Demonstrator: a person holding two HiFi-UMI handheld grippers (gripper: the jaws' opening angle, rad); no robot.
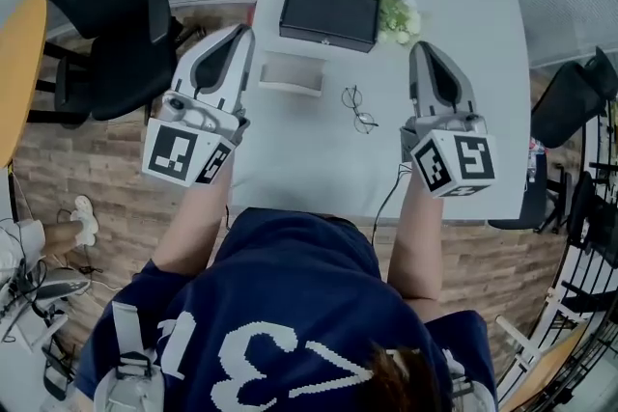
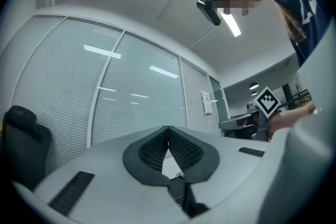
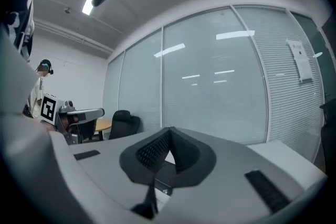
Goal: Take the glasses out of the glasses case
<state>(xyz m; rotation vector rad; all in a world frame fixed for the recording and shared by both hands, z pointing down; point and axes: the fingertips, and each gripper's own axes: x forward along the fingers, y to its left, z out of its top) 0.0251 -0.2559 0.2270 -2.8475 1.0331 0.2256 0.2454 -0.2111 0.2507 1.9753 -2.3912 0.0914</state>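
Note:
In the head view a pair of thin wire-framed glasses [image 1: 359,109] lies on the white table [image 1: 454,5], outside the case. The pale glasses case [image 1: 291,73] rests to their left. My left gripper [image 1: 242,34] is held at the table's left edge, just left of the case. My right gripper [image 1: 424,49] is to the right of the glasses. Both point away from me and touch nothing. In the left gripper view the left gripper [image 2: 168,129] has its jaws pressed together and empty; in the right gripper view the right gripper [image 3: 169,130] looks the same. Those views show only walls and blinds.
A black rectangular box [image 1: 328,14] stands at the far middle of the table, with a small green plant [image 1: 399,14] beside it on the right. Black office chairs stand to the left [image 1: 106,5] and to the right [image 1: 570,101] of the table.

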